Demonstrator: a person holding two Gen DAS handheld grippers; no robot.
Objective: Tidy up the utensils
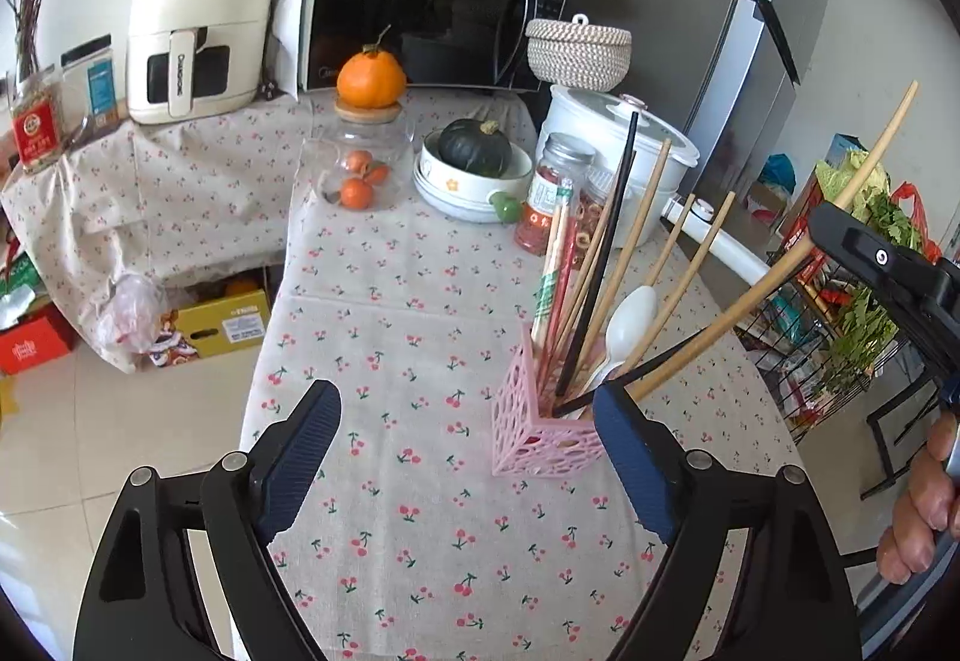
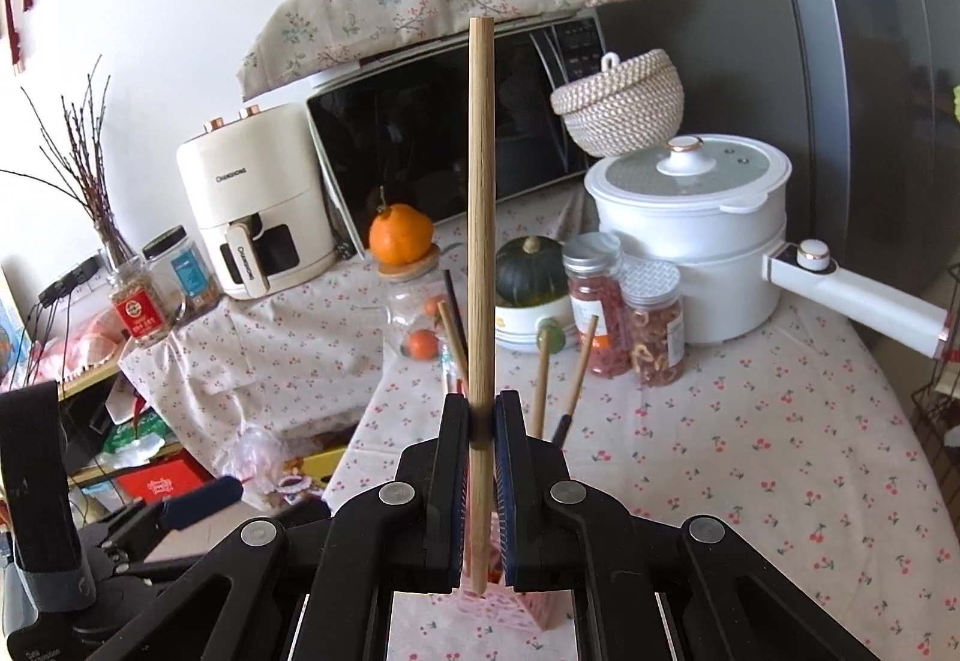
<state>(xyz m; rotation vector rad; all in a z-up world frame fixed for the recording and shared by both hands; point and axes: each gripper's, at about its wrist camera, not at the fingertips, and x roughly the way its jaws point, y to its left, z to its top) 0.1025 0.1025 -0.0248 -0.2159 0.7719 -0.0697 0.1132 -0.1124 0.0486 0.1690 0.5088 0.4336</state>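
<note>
A pink lattice utensil holder [image 1: 543, 436] stands on the cherry-print tablecloth [image 1: 420, 511], holding several chopsticks and a white spoon [image 1: 630, 328]. My left gripper [image 1: 465, 466] is open and empty, just in front of the holder, its right finger beside the holder's corner. My right gripper [image 2: 482, 424] is shut on a wooden chopstick [image 2: 481, 217], held upright over the holder [image 2: 528, 610]. In the left wrist view this chopstick [image 1: 780, 265] slants from the holder up to the right gripper [image 1: 840, 235].
Behind the holder stand two jars [image 1: 555, 193], a white bowl with a dark squash [image 1: 474, 162], a glass jar of oranges [image 1: 360, 169], a white pot [image 1: 624, 144], a microwave [image 1: 432, 6] and an air fryer [image 1: 198, 24]. A wire rack [image 1: 840, 337] stands right of the table.
</note>
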